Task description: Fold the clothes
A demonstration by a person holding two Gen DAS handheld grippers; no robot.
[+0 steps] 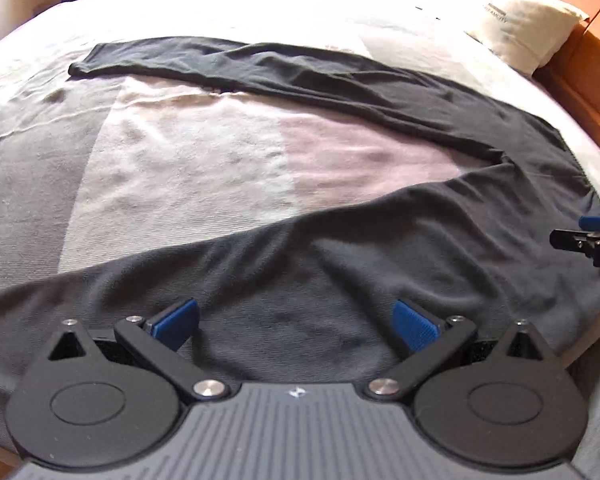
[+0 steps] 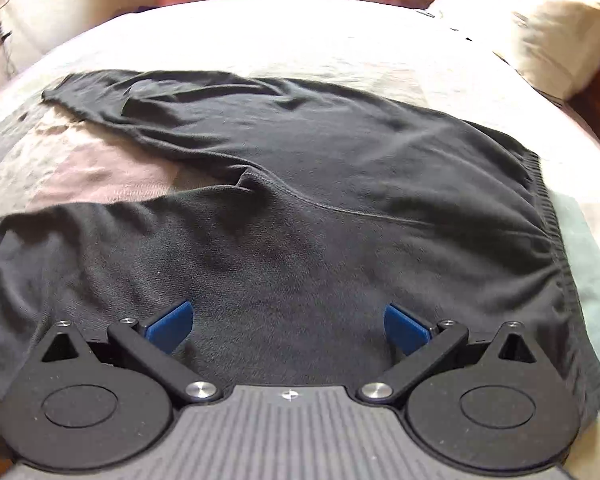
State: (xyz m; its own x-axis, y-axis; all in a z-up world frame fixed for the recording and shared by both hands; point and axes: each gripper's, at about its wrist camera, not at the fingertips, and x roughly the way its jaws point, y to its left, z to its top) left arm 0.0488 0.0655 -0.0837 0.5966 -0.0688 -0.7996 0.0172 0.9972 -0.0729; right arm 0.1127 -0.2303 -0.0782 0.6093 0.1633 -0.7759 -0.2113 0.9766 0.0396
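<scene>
Hovering low over dark trousers [image 1: 340, 264], left gripper [image 1: 296, 324] spread wide, pinching nothing. Same deal with right gripper [image 2: 288, 326], gaping over the waistband end. Lying flat on the bed [image 1: 180, 152], legs splaying far left, pillow [image 1: 528, 28] sitting far right.

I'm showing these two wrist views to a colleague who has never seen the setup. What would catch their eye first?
Most likely the dark grey knit trousers spread in a wide V across the pale bed cover, ribbed waistband to the right and one leg reaching far left. Next, the blue-padded left gripper and right gripper, both open just above the near leg. A cream pillow lies at the far right corner.
</scene>
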